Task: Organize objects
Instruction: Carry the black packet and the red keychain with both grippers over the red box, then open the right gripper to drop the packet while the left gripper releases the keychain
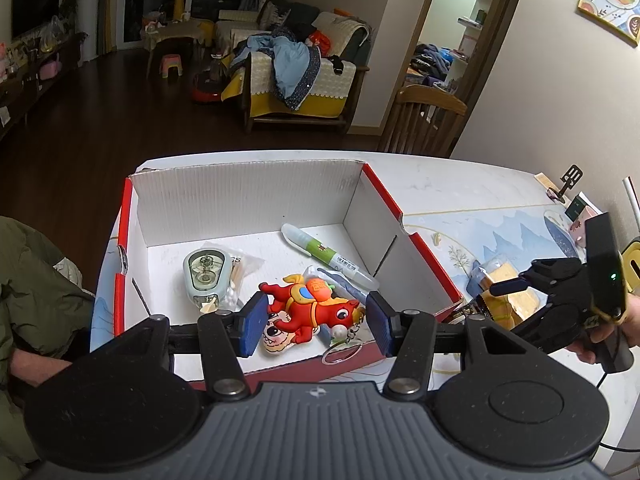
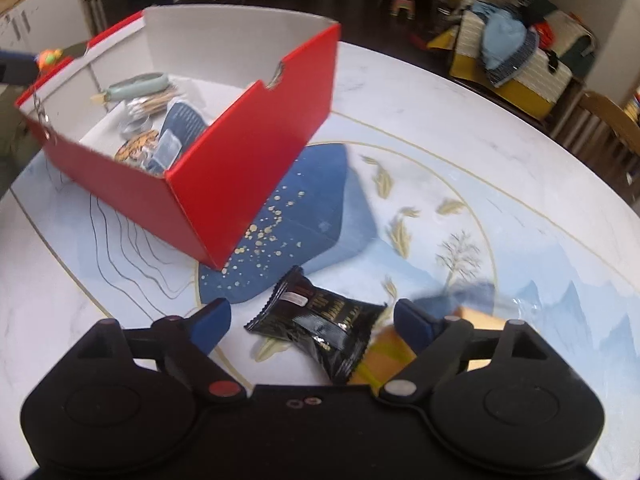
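A red cardboard box [image 1: 416,240] with a white inside stands on the table; it also shows in the right wrist view [image 2: 248,148]. Inside lie a red toy horse keychain [image 1: 316,310], a green pen [image 1: 328,254] and a pale green correction tape [image 1: 206,274]. My left gripper [image 1: 316,326] is open above the box's near wall, the horse between its blue pads, apart from both. My right gripper [image 2: 312,322] is open over a black snack packet [image 2: 320,322] on the table. A yellow wrapped cake [image 2: 476,320] lies beside its right finger.
The box also holds a dark blue packet [image 2: 182,120] and cotton swabs [image 1: 236,276]. The table [image 2: 480,128] has a blue landscape print. A wooden chair [image 1: 424,120] stands at the far edge. The right gripper shows at the right of the left wrist view [image 1: 568,292].
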A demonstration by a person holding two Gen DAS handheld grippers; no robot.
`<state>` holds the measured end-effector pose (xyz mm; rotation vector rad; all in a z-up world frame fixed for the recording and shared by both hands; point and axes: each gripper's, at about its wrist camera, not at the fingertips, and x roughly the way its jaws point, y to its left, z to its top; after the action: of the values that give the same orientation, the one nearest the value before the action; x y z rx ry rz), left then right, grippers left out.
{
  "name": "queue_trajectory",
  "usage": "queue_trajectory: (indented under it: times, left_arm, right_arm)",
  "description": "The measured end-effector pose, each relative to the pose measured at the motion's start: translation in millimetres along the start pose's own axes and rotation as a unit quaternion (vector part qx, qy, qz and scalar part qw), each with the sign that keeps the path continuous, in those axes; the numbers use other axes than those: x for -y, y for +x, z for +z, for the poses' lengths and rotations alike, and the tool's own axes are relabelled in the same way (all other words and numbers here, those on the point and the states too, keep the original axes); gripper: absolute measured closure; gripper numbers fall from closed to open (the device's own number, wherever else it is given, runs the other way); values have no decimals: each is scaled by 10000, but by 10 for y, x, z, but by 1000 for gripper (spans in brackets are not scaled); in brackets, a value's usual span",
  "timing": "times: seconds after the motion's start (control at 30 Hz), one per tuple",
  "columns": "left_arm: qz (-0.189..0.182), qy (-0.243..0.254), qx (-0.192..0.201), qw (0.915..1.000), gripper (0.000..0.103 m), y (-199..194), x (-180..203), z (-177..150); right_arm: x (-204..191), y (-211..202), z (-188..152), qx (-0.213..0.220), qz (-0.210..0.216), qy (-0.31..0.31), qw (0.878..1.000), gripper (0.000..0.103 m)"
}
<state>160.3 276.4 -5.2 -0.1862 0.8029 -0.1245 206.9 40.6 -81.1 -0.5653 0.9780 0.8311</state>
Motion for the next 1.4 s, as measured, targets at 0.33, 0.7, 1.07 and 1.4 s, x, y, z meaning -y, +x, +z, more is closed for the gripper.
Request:
queue_trajectory:
  times: [0.33, 0.7, 1.07, 1.4]
  left_arm:
    - [49, -55, -44, 10000, 50, 25, -21, 6]
    - [33, -53, -76, 10000, 50, 70, -10, 0]
    - [28, -69, -89, 9999, 50, 101, -32, -17]
    - [-55, 37, 97, 9999, 50, 23, -7, 117]
  right_arm:
    - [-202, 268, -11, -159, 22, -274, 9995, 15]
    - [-407, 281, -39, 173, -312, -517, 9980, 59]
    - [-355, -86, -129, 253, -238, 300, 9989, 63]
    - [-330, -818, 216, 716, 18, 580, 9957, 63]
